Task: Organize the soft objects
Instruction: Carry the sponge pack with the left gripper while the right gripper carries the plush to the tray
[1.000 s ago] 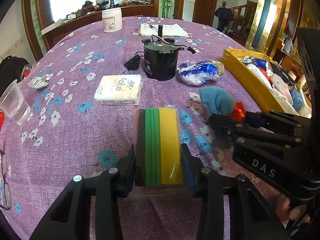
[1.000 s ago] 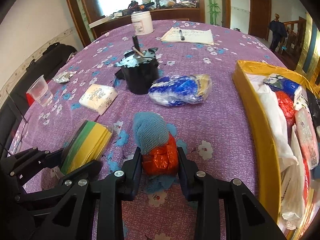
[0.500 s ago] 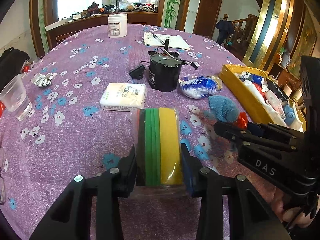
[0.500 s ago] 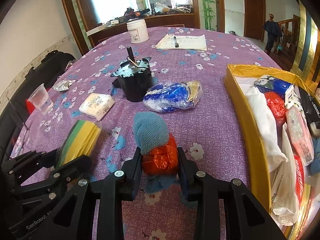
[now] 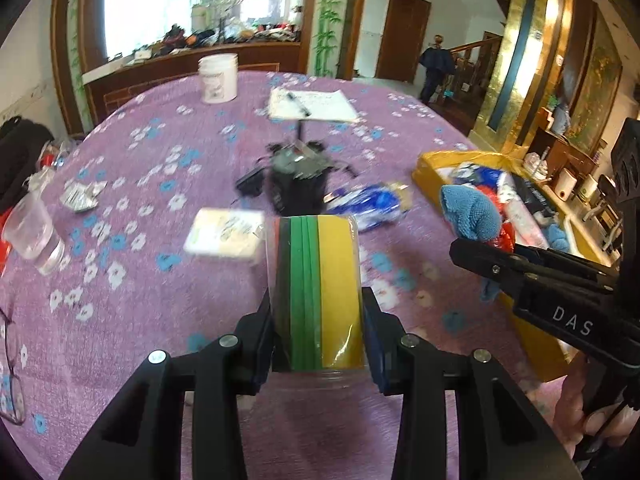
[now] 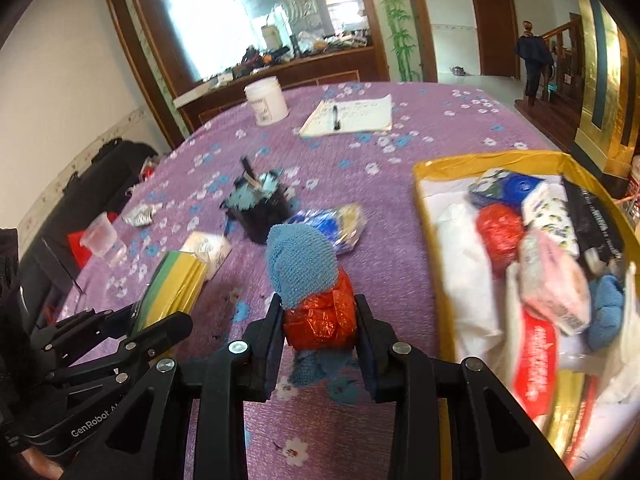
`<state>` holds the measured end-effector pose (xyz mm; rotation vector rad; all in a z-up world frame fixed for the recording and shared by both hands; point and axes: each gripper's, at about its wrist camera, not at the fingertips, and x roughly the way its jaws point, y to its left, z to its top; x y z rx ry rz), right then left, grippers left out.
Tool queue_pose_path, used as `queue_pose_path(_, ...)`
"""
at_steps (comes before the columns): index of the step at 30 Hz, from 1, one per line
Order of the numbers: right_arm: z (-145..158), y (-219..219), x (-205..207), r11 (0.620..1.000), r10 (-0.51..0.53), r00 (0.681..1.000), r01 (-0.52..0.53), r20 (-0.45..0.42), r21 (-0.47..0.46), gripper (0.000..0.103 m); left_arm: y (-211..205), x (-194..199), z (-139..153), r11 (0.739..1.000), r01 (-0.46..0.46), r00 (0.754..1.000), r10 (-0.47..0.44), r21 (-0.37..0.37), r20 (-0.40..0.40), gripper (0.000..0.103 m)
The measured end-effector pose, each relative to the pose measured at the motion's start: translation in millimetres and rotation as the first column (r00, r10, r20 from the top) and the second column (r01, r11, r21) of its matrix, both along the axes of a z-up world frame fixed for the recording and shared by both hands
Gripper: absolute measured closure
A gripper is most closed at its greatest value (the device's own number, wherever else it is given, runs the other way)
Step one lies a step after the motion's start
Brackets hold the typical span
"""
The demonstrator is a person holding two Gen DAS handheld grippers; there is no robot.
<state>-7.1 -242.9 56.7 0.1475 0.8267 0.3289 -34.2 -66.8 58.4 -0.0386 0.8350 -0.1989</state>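
Observation:
My left gripper is shut on a wrapped pack of green and yellow sponges and holds it above the purple flowered tablecloth. My right gripper is shut on a blue cloth with red wrapping, lifted off the table to the left of the yellow box. The box holds several soft packets. The sponge pack also shows in the right wrist view, and the blue cloth shows in the left wrist view.
On the table lie a white tissue pack, a blue and white bag, a black motor with wires, a white jar, a notepad with pen, a plastic cup and glasses.
Both grippers have risen from the table with their loads. The right gripper has moved right, nearer the yellow box.

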Motion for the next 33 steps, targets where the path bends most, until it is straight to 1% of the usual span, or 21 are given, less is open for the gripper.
queue_pose_path(4,10,-25,-5,0.998,-0.046,0.999,0.045,0.022,0.032,0.068,-24,2,12,0.999,0.055,0.998,-0.055,-0.001,0.016,0.065)
queue_pose_path(8,16,-58,-10,0.993,-0.107,0.994,0.104,0.033,0.061,0.068,-57,5,21,0.993,0.120,0.993,-0.120,-0.014,0.024,0.065)
queue_pose_path(13,13,-104,-16,0.976,-0.200,0.980,0.197,0.023,0.087,0.068,-105,5,23,0.977,0.211,0.977,-0.211,-0.014,0.027,0.065)
queue_pose_path(16,9,-132,-21,0.963,-0.255,0.967,0.253,0.011,0.095,0.068,-137,3,23,0.963,0.270,0.962,-0.270,-0.004,0.029,0.065)
queue_pose_path(20,2,-166,-28,0.943,-0.319,0.948,0.318,-0.005,0.101,0.068,-178,0,19,0.940,0.342,0.940,-0.342,0.011,0.018,0.065)
queue_pose_path(24,-3,-194,-35,0.925,-0.368,0.930,0.367,-0.015,0.095,0.068,-207,1,15,0.921,0.389,0.921,-0.389,0.005,0.010,0.065)
queue_pose_path(28,-12,-214,-38,0.912,-0.401,0.915,0.403,-0.043,0.080,0.068,-235,1,5,0.906,0.423,0.906,-0.423,0.007,-0.009,0.065)
queue_pose_path(30,-17,-218,-38,0.911,-0.402,0.914,0.406,-0.057,0.074,0.068,-245,-1,-1,0.903,0.428,0.904,-0.428,0.021,-0.006,0.065)
queue_pose_path(33,-22,-219,-38,0.915,-0.398,0.915,0.401,-0.063,0.046,0.068,-254,-3,-12,0.901,0.429,0.903,-0.430,0.062,0.000,0.065)
